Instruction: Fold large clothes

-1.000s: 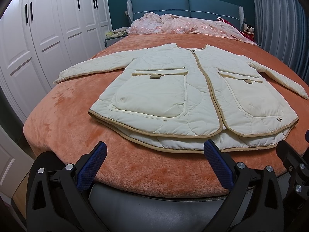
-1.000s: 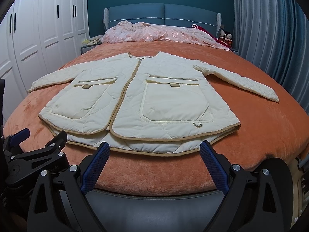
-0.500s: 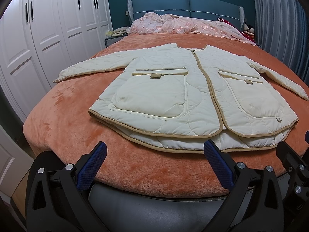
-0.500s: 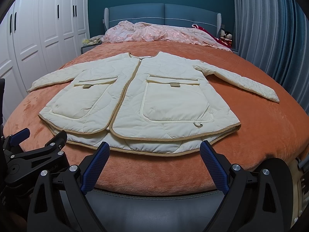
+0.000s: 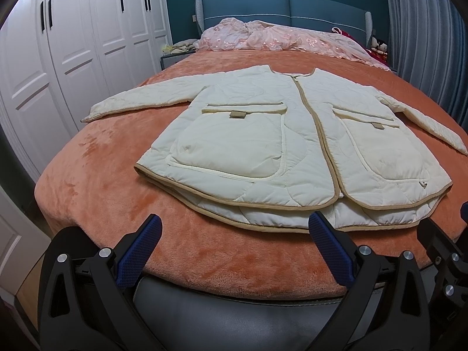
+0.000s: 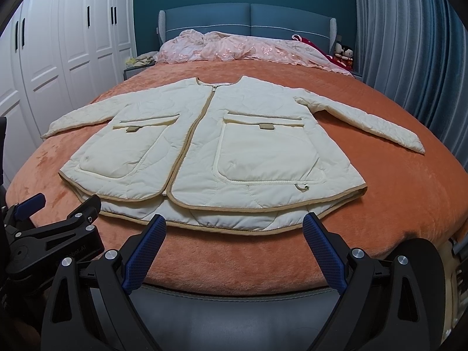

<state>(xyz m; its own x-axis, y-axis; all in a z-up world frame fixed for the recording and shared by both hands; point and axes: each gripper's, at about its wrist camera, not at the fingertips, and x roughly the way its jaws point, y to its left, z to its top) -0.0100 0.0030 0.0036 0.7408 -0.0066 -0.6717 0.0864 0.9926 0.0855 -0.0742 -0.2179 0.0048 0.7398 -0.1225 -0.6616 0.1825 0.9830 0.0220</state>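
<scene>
Jacket [image 5: 280, 146] flat, collar toward headboard [image 5: 280, 7]

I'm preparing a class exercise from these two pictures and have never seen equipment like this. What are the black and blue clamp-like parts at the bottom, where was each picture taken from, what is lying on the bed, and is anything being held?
No robot arm is involved: a person holds a two-finger gripper in each hand, and a fisheye camera on each looks forward along its fingers. One picture comes from the left gripper, the other from the right gripper. The blue pads are the fingertips; both pairs stand wide apart, holding nothing. On the orange blanket a cream quilted jacket lies flat, front up, sleeves spread out to both sides, not yet folded. Rumpled pink bedding lies near the blue headboard. White wardrobes stand to the left.
</scene>
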